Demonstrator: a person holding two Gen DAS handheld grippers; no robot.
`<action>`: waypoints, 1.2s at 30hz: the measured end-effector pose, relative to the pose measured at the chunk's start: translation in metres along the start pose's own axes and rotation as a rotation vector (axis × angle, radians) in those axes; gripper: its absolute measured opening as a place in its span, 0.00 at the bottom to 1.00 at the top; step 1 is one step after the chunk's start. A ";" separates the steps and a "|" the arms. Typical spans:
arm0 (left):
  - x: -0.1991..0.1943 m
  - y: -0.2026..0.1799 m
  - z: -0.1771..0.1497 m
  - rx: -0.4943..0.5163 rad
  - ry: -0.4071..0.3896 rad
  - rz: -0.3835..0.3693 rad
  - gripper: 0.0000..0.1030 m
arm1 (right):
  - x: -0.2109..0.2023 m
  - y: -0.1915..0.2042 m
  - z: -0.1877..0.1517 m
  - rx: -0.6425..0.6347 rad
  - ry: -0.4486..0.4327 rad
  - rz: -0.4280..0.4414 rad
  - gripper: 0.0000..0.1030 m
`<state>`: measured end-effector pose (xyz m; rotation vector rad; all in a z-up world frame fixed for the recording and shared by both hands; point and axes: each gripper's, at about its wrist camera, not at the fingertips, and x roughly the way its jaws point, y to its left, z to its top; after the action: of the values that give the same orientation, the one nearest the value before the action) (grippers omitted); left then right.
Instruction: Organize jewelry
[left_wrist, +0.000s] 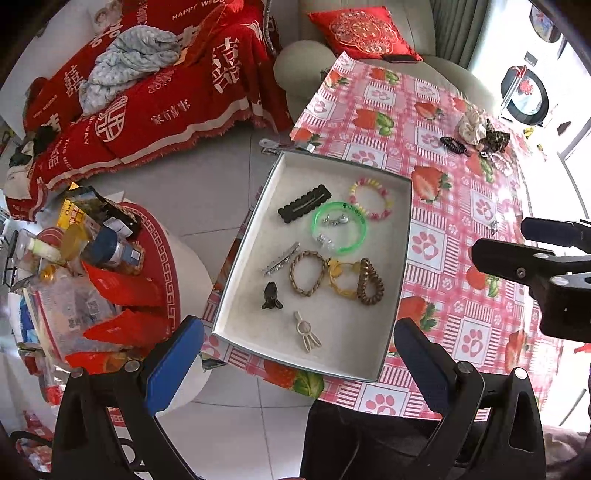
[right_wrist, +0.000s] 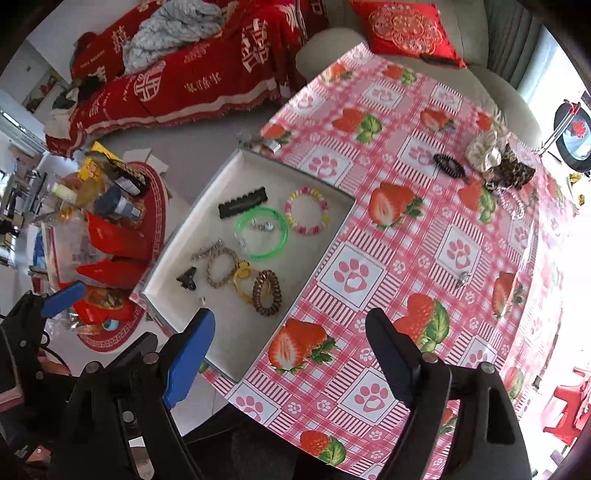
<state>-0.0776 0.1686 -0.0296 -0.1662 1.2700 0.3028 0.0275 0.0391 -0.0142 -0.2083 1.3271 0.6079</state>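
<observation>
Jewelry tray (left_wrist: 402, 236) ahead of open left gripper (left_wrist: 295, 354).

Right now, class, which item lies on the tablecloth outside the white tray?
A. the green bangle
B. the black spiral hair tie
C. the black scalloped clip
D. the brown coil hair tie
B: the black spiral hair tie lies on the tablecloth near the scrunchies, well clear of the tray, which holds the other three.
</observation>
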 end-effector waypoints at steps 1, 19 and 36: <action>-0.003 0.001 0.001 -0.004 -0.003 -0.003 1.00 | -0.005 0.001 0.000 0.001 -0.010 0.000 0.83; -0.039 0.003 0.002 -0.006 -0.068 0.018 1.00 | -0.055 0.009 -0.006 0.018 -0.139 -0.037 1.00; -0.047 0.005 0.002 -0.005 -0.088 0.025 1.00 | -0.060 0.016 -0.005 -0.024 -0.134 -0.085 1.00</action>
<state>-0.0893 0.1677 0.0162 -0.1400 1.1845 0.3313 0.0081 0.0324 0.0446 -0.2385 1.1759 0.5566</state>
